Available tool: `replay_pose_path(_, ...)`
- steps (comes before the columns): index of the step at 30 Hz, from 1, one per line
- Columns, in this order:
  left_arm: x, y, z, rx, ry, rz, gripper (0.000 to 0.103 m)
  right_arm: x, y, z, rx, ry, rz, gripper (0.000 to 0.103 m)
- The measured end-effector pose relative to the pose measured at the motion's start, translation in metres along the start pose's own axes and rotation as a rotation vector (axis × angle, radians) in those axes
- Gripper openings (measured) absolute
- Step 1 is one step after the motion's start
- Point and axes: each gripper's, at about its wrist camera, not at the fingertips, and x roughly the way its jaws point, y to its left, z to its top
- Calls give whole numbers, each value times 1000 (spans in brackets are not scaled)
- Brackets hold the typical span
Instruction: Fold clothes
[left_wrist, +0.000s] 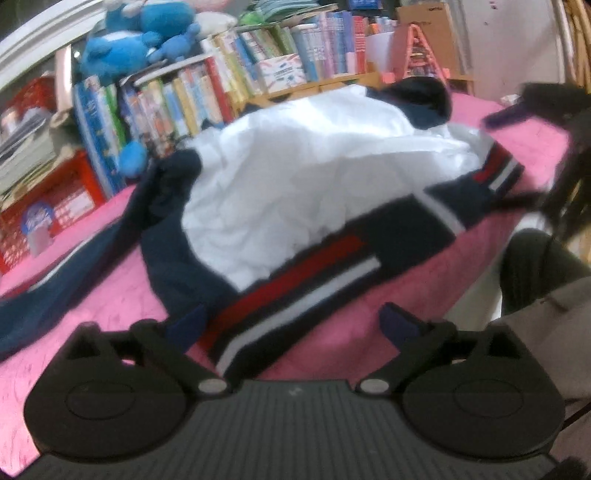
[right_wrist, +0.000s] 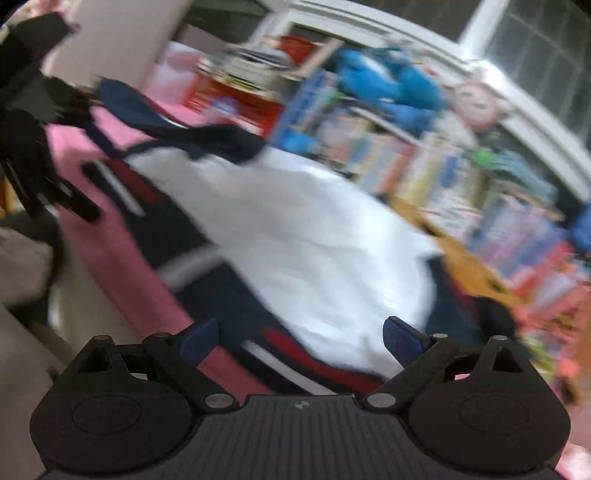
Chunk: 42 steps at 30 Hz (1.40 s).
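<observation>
A jacket (left_wrist: 295, 192), white with navy sleeves and red and white stripes, lies spread and rumpled on a pink cloth-covered surface (left_wrist: 110, 314). My left gripper (left_wrist: 291, 325) is open, its blue pads just above the jacket's striped near edge. My right gripper (right_wrist: 299, 341) is open and empty, hovering over the jacket (right_wrist: 295, 240) near its striped hem; that view is motion-blurred. The right gripper also shows in the left wrist view (left_wrist: 546, 147) at the far right, by the jacket's striped cuff.
Shelves of books (left_wrist: 229, 85) and blue plush toys (left_wrist: 140, 37) stand behind the surface. Red crates (left_wrist: 48, 206) sit at the left. The person's body (left_wrist: 546, 280) is at the right edge of the surface.
</observation>
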Motion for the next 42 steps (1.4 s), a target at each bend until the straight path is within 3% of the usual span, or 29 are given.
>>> replay_pose_path(4, 8, 14, 13, -48, -28, 63, 97, 22, 21, 24, 2, -55, 98, 97)
replay_pose_path(8, 12, 26, 21, -123, -59, 114, 92, 33, 23, 40, 18, -69, 80, 97)
replay_pose_path(12, 2, 38, 33, -196, -133, 154, 92, 36, 21, 44, 36, -103, -1, 97)
replay_pose_path(17, -6, 41, 38, -231, -169, 157, 92, 45, -2, 34, 85, -47, -244, 97)
replay_pose_path(20, -2, 25, 32, -188, -138, 116, 92, 47, -28, 22, 168, 14, -329, 89)
replay_pose_path(22, 7, 7, 31, -138, -117, 95, 91, 41, -52, 23, 279, 8, -332, 66)
replay_pose_path(24, 18, -5, 35, -72, -119, 155, 88, 31, -69, 31, 339, -33, -341, 62)
replay_pose_path(26, 23, 1, 36, -79, -144, 234, 80, 21, -74, 37, 292, -63, -374, 62)
replay_pose_path(27, 22, 7, 35, -97, -148, 289, 74, 16, -77, 40, 269, -78, -390, 68)
replay_pose_path(28, 21, 14, 33, -116, -146, 347, 64, 18, -77, 35, 235, -51, -407, 71)
replay_pose_path(29, 20, 21, 31, -136, -145, 406, 61, 26, -75, 23, 194, 10, -425, 71)
replay_pose_path(30, 16, 29, 27, -161, -133, 426, 59, 35, -73, 11, 152, 71, -443, 61)
replay_pose_path(31, 11, 39, 21, -189, -117, 428, 64, 39, -74, -3, 142, 119, -437, 55)
replay_pose_path(33, -6, 46, 17, -248, -95, 349, 64, 35, -83, -29, 191, 168, -404, 55)
replay_pose_path(35, -25, 50, 14, -307, -75, 253, 62, 9, -95, -22, 245, 113, -422, 53)
replay_pose_path(39, -78, 54, 19, -372, -161, 100, 62, -64, -126, 0, 364, -85, -433, 47)
replay_pose_path(42, -90, 54, 11, -385, -145, 17, 67, -103, -138, -2, 412, -93, -433, 49)
